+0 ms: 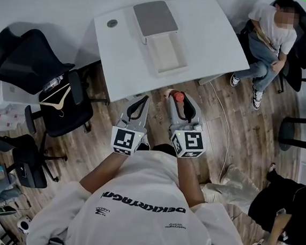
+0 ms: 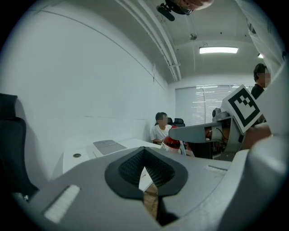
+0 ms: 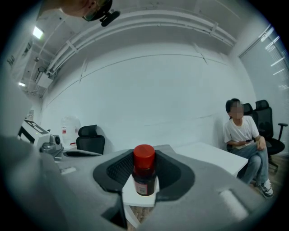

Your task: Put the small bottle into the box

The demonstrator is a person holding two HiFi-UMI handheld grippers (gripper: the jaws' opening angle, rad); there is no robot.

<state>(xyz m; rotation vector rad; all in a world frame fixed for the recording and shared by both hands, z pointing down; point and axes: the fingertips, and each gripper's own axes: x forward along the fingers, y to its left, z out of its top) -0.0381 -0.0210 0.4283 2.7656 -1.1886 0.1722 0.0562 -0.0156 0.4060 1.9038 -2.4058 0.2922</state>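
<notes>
My right gripper [image 1: 178,98] is shut on a small dark bottle with a red cap [image 1: 179,97], held upright just off the near edge of the white table [image 1: 215,39]. In the right gripper view the bottle [image 3: 144,175] stands between the black pads [image 3: 174,169]. My left gripper [image 1: 145,100] is shut with nothing in it, close to the left of the right one; its tips [image 2: 144,151] meet. From there the red cap [image 2: 171,143] shows to the right. The open white box [image 1: 167,53] lies on the table beyond both grippers, its grey lid [image 1: 155,18] at its far end.
A small round grey disc [image 1: 112,23] sits at the table's far left corner. Black office chairs [image 1: 35,62] stand to the left. A person [image 1: 268,39] sits at the right of the table, and another person [image 1: 287,213] is at the lower right. A cable [image 1: 225,126] runs over the wooden floor.
</notes>
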